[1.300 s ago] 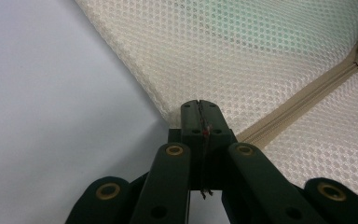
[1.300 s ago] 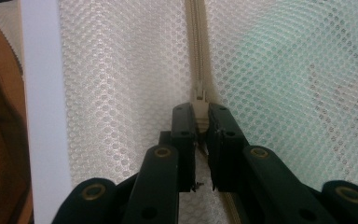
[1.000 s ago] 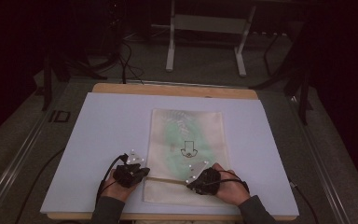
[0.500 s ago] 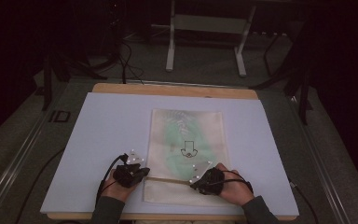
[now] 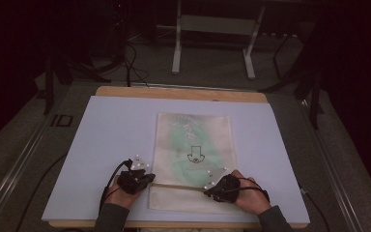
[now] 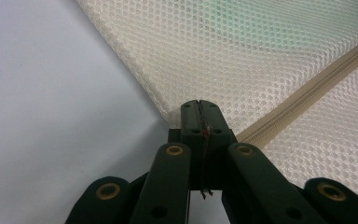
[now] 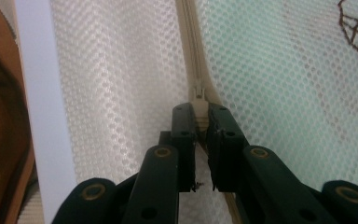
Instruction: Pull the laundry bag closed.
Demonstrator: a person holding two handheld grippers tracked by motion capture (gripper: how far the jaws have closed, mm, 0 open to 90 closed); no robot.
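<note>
From above, a cream mesh bag [image 5: 193, 159] lies flat at the near middle of the pale table [image 5: 106, 130], the left gripper [image 5: 147, 180] at its left edge and the right gripper [image 5: 207, 189] on its zipper [image 5: 178, 186]. The left gripper view shows jaws pressed together on the bag's edge [image 6: 177, 109]. The right gripper view shows jaws clamped around the zipper pull [image 7: 199, 105].

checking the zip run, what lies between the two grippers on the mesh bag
In the high view, the tan zipper line of the mesh bag runs between the left gripper and the right gripper; nothing else lies on that stretch.
</note>
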